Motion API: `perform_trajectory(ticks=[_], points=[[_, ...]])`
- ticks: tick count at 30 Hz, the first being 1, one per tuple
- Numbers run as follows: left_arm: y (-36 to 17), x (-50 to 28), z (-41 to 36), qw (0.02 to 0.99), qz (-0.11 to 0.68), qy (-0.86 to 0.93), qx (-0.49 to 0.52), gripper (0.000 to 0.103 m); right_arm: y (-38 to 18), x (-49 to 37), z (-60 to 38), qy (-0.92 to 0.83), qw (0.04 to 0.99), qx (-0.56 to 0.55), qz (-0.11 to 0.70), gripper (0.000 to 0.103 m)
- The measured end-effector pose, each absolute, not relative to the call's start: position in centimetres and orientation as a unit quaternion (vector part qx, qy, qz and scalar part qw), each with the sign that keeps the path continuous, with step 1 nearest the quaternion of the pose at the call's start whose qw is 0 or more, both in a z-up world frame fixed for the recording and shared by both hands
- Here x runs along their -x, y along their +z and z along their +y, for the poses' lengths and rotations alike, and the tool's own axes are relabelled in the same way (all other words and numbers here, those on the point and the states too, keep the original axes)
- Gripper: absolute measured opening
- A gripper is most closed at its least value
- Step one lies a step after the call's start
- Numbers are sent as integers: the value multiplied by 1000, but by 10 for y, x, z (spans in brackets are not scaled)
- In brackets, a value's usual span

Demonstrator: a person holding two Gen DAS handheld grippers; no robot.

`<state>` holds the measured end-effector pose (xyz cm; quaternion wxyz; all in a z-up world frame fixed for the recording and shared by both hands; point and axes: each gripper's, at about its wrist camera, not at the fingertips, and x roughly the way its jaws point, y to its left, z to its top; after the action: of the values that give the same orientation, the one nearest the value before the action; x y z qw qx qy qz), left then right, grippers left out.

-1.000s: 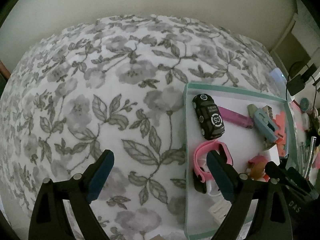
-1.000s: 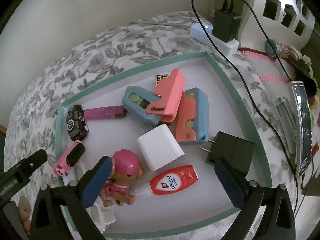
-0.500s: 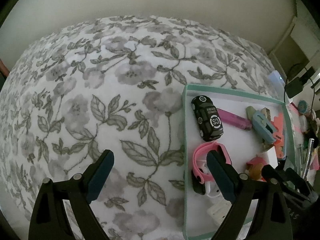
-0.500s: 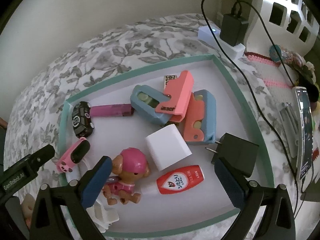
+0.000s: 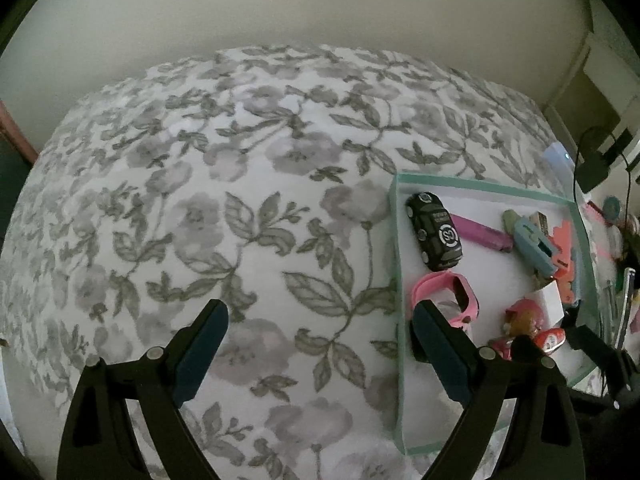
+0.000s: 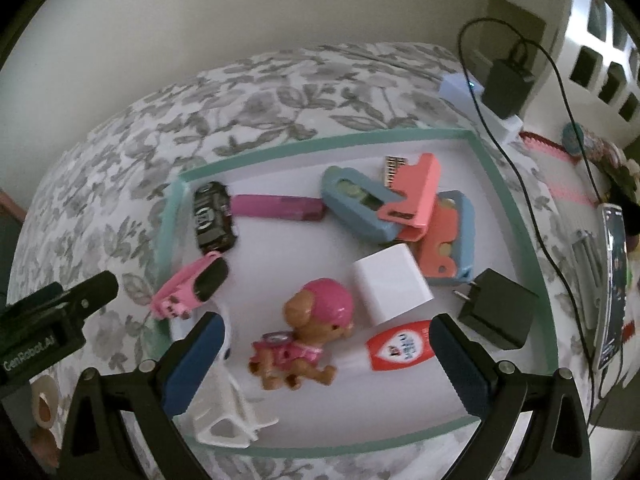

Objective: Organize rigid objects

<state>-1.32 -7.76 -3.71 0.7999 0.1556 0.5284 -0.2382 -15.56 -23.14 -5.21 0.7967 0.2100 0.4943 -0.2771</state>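
A white tray with a teal rim lies on a floral cloth. In it are a black toy car, a magenta stick, blue and coral clips, a white cube charger, a black adapter, a red-and-white bottle, a pink watch and a pink toy dog. My right gripper hangs open above the dog, touching nothing. My left gripper is open over the cloth, its right finger by the tray's left rim and the watch.
A white plastic piece lies at the tray's near left corner. Beyond the tray's far right corner is a power strip with a black plug and its cable. A phone lies to the right, tape rolls to the left. A wall stands behind.
The right gripper has shifted and rolled over the tray, so the toy dog now sits between its fingers in view. The left view has barely changed. Both jaws stay wide.
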Motion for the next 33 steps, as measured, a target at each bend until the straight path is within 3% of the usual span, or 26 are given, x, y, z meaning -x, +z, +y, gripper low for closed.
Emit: perform_trajectory(ticks=[16, 33], points=[[-11, 41, -44, 833, 477, -212, -183, 94, -32, 161, -196, -266, 816, -188, 478, 103], [-4, 53, -12, 839, 478, -193, -178, 94, -15, 175, -180, -269, 827, -193, 454, 103]])
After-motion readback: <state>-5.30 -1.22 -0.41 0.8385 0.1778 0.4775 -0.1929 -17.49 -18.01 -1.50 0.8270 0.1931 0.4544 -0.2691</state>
